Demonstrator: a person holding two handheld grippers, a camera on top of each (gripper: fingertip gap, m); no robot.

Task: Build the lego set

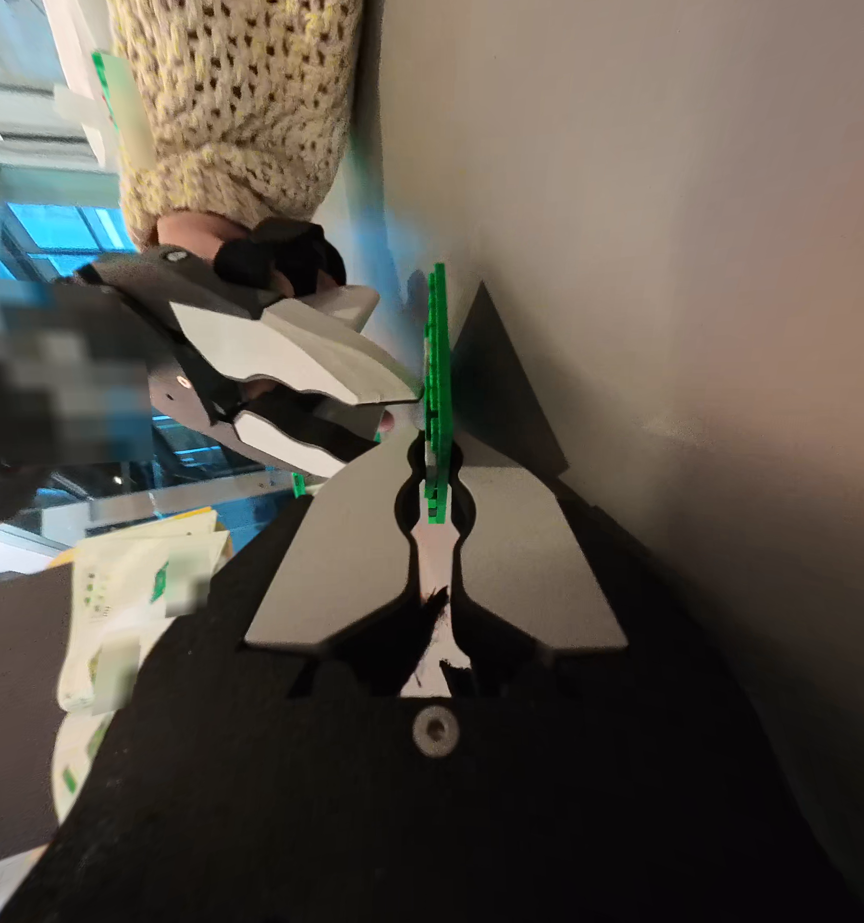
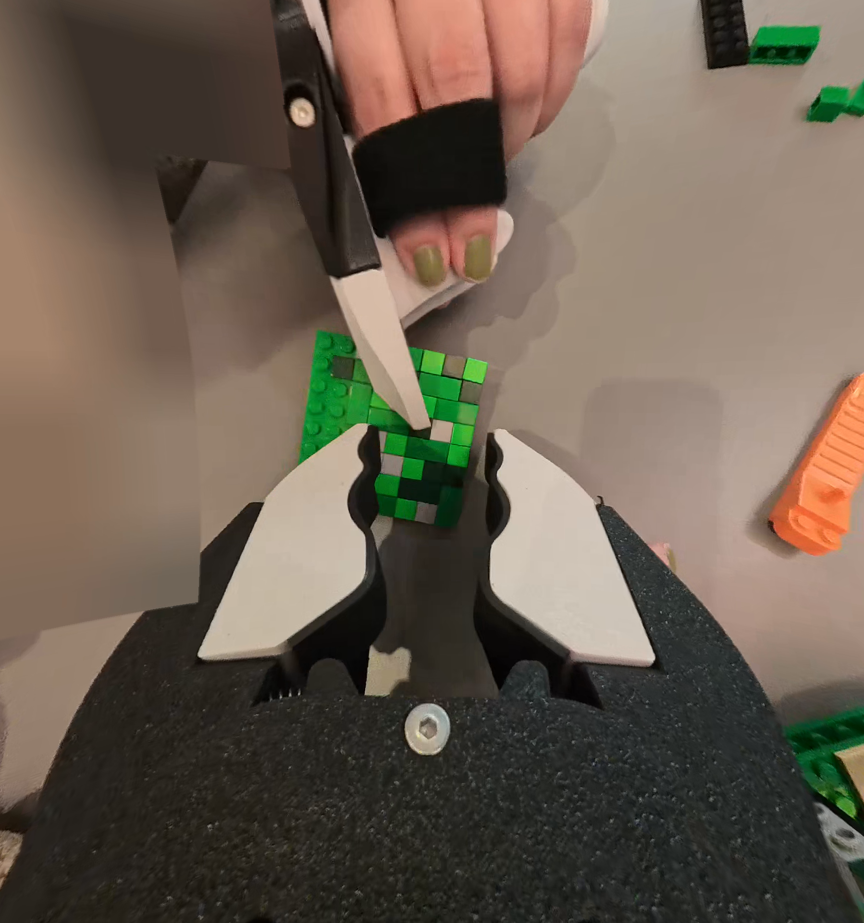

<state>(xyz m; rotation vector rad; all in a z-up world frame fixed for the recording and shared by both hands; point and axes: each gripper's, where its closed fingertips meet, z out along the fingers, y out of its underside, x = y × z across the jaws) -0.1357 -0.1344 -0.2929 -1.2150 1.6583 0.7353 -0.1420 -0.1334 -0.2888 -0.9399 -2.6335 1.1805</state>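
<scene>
A pale grey table (image 2: 669, 299) carries the work, and behind it, in the left wrist view, bright blue-tinted windows (image 1: 60, 230) blur past a cream knitted sleeve (image 1: 230, 110). One green plate (image 2: 422, 429), part-covered in a patchwork of light green, dark green and grey tiles, is the landmark; along its left side a strip of bare studs shows.

Left of the plate, leaflets (image 1: 135, 589) lie at the table's edge. Two grippers are at work. The left gripper (image 1: 437, 479) has its two grey fingers pinched on the plate's edge, which shows edge-on between them. The right gripper (image 2: 425, 449) stands with its jaws parted wide, one to each side of the plate's near end, gripping nothing. One finger (image 2: 395, 374) of the left gripper reaches down onto the tiles.

Right of the plate, well apart from it, lies one orange brick separator (image 2: 839, 464). Beyond that, at the far right, sit one black strip (image 2: 724, 30) and three or so loose green bricks (image 2: 784, 50).
</scene>
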